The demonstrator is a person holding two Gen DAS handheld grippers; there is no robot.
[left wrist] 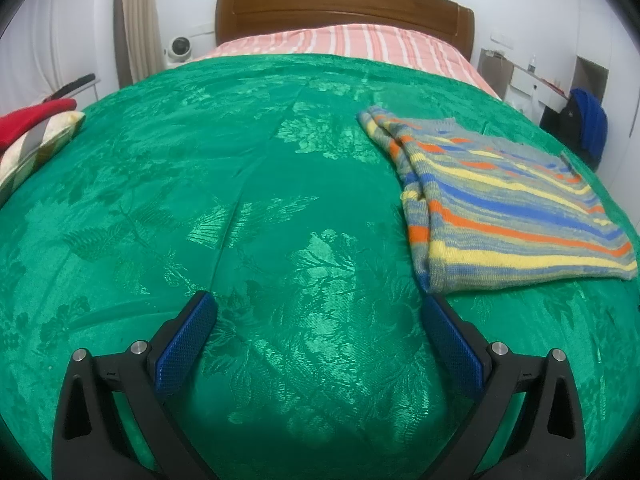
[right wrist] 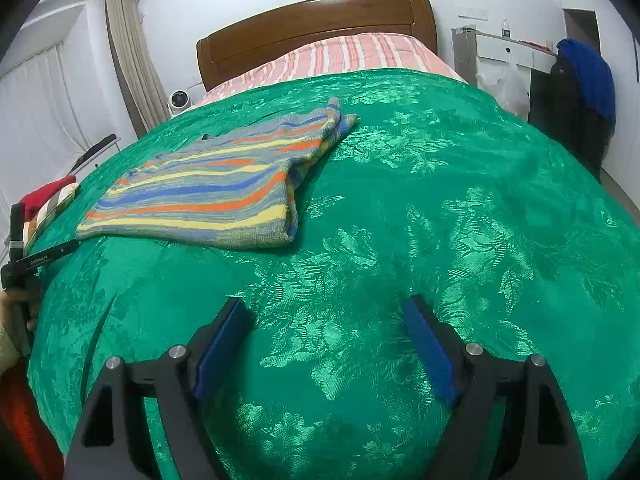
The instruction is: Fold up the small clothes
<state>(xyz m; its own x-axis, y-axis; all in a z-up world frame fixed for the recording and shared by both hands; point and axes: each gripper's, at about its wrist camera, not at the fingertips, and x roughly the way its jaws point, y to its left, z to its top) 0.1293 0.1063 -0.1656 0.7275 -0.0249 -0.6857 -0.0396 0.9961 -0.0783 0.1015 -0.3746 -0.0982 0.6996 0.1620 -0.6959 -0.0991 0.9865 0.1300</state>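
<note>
We see striped sweater (left wrist: 508, 196) folded flat on green bedspread (left wrist: 248, 208), likely finished. Left gripper (left wrist: 318, 304) spread, empty, just beside its near corner. Right gripper (right wrist: 324, 312) spread, empty, pulled clear.

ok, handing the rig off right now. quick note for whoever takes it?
Left gripper: jaws open, nothing between them, over bare green bedspread.
Right gripper: jaws open, nothing between them, also over bare bedspread.
Striped knit garment: lies folded flat on the bedspread, between the two grippers, neither touching it.
Done: it looks folded, sleeves tucked along one edge.
Left: perhaps one more fold, or tidy the edges. A red item sits at the bed's edge; can't tell if it's next.
</note>
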